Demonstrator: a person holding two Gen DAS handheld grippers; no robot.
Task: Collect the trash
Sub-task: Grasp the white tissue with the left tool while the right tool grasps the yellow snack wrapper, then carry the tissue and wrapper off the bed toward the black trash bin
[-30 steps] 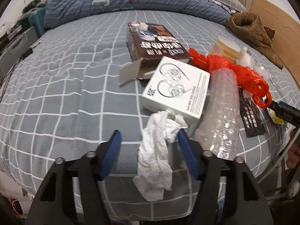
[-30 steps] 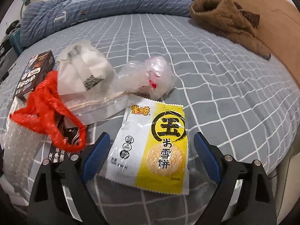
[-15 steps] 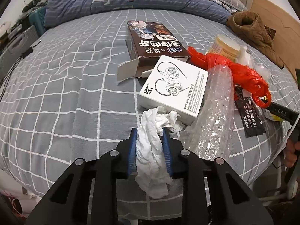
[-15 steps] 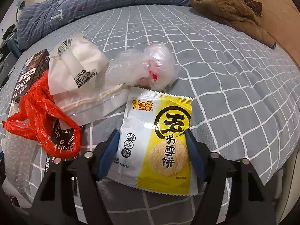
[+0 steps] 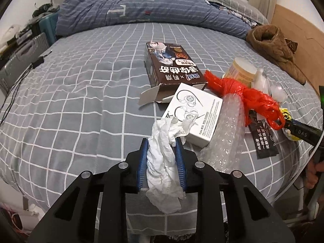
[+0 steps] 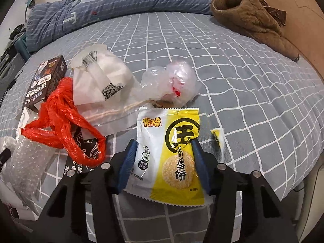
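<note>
We see a bed (image 5: 81, 93) covered in a grey checked sheet, with litter scattered across it.

Our left gripper (image 5: 161, 143) has its blue fingers pressed tight on a crumpled white tissue (image 5: 162, 162). A second ago the fingers stood wide apart on either side of the tissue; half a second ago they had already closed on it. Just past the tissue sit a white earphone box (image 5: 200, 109) and, beyond that, a dark brown carton (image 5: 172, 64) with its flap open. To the right lie a roll of bubble wrap (image 5: 228, 129) and a red plastic bag (image 5: 249, 97).

Our right gripper (image 6: 164, 143) now squeezes a yellow and white snack wrapper (image 6: 168, 145) from both sides, buckling it so one edge folds up. A second ago its fingers were spread well clear of the flat wrapper, and they have narrowed since. Behind the wrapper lie a clear plastic bag (image 6: 178, 81) and a white paper bag (image 6: 101, 85).
</note>
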